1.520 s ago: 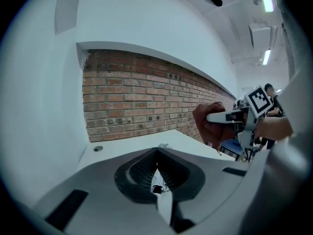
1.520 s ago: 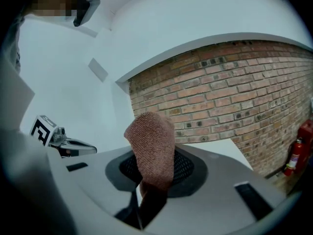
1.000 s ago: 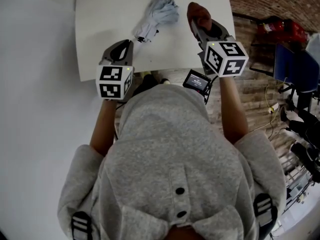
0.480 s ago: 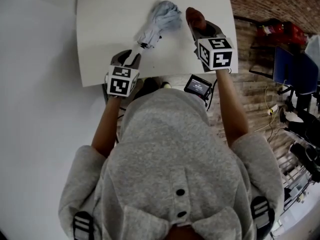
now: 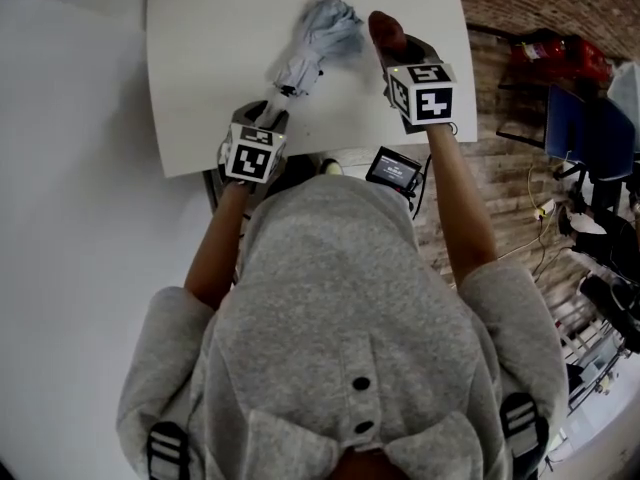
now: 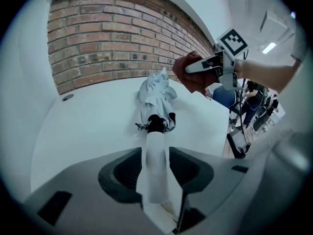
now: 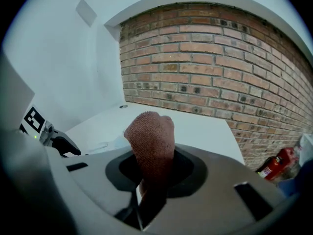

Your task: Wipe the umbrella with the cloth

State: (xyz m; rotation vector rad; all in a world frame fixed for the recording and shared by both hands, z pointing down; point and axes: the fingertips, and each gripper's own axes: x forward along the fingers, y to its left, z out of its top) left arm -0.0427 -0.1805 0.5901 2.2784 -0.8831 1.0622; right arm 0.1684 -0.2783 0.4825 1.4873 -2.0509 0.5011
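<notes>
Left tool (image 5: 264, 120): at the near edge of the white counter (image 5: 205, 68). Jaws apart and just been opening. The umbrella's pale handle (image 6: 155, 163) lies between them with a dark gap on each side, so the pads are not pressing.

Umbrella (image 5: 318, 33): folded, light grey, lying on the counter. Handle end toward the person, bunched canopy toward the far side.

Right tool (image 5: 398, 50): just right of the canopy, clamped on a reddish-brown cloth (image 5: 387, 30). The cloth sticks out past the jaws, close beside the canopy. Can't tell whether it touches.
</notes>
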